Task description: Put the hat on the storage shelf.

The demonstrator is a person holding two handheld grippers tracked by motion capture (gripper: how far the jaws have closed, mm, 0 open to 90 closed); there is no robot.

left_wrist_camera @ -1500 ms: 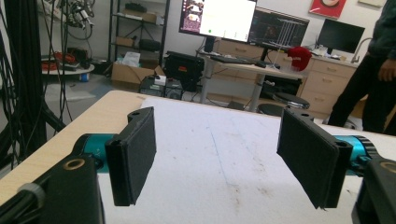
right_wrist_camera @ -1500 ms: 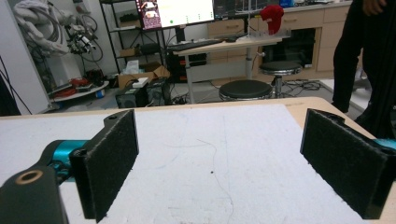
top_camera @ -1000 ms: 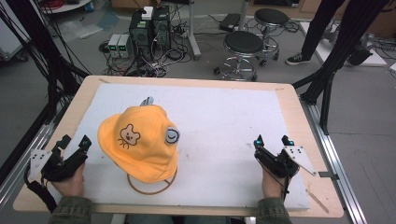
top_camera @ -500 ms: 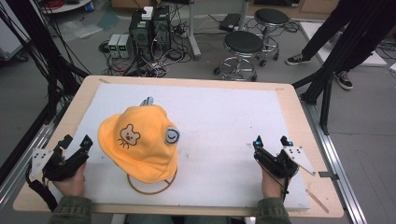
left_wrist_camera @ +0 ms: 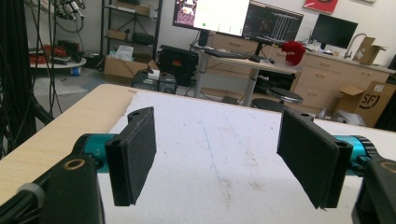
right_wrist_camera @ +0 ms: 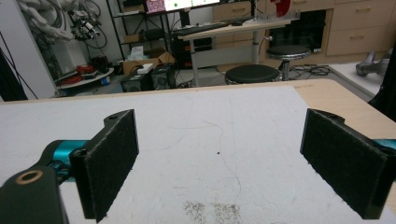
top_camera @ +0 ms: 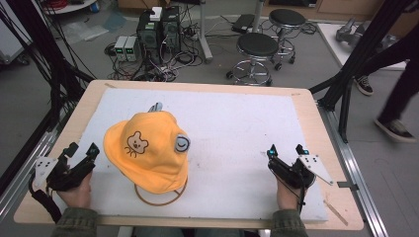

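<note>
At the near edge of the table, the left gripper (top_camera: 79, 154) rests at about eight o'clock with its jaws spread wide and nothing between them; the left gripper view shows bare white mat (left_wrist_camera: 224, 154) between its pads. The right gripper (top_camera: 285, 153) sits at about four o'clock, its jaws likewise spread and empty over the white foam mat (top_camera: 237, 133).

Just beside the left gripper, toward the table's centre at about nine o'clock, the orange fabric bucket hat with a bear face and a grey smiley patch (top_camera: 148, 148) sits draped over a thin wire ring stand (top_camera: 160, 196), whose hoop shows under the brim at six o'clock. Something grey (top_camera: 155, 106) pokes out behind the crown at twelve; what it is cannot be told.

The step in hand is probably reaching for the hat. To do it well, approach low at the brim, pinch the fabric alone, keep clear of the stand, and lift straight up so it does not tip.
</note>
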